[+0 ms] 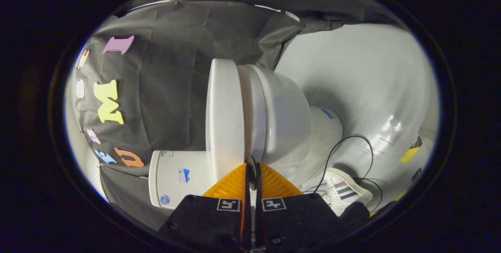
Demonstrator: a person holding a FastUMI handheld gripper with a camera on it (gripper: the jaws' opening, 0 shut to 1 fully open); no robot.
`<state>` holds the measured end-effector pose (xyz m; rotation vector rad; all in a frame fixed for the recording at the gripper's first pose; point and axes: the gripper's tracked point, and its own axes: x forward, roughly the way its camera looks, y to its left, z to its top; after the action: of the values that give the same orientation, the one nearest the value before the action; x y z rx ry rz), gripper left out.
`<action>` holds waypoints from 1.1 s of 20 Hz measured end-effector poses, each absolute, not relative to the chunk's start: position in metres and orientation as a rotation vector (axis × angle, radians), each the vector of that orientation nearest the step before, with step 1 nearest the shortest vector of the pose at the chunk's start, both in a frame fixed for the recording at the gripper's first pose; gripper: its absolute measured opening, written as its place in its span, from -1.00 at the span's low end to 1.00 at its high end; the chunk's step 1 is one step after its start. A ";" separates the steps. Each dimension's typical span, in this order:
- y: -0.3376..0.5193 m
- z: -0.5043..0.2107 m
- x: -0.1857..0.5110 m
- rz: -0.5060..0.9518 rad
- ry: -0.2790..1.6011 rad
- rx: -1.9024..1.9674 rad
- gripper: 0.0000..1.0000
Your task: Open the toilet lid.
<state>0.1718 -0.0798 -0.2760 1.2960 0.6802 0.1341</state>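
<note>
Tongs (250,167) near-closed at toilet lid (225,116) edge

Shoe (344,191) half behind gripper body

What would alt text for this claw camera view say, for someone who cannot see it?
The claw, fingers nearly closed, points at the edge of a white toilet lid lying closed on its seat; the whole view is rolled sideways. The cistern is beside the fingers, and a sneaker and black cable lie on the grey floor.
</note>
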 end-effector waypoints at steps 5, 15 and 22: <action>-0.078 -0.271 0.172 0.132 0.669 1.277 -0.92; -0.072 -0.241 0.172 0.125 0.629 1.205 -0.92; -0.063 -0.214 0.171 0.120 0.598 1.103 -0.92</action>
<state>0.1707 -0.0633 -0.2139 1.1030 0.5976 0.1196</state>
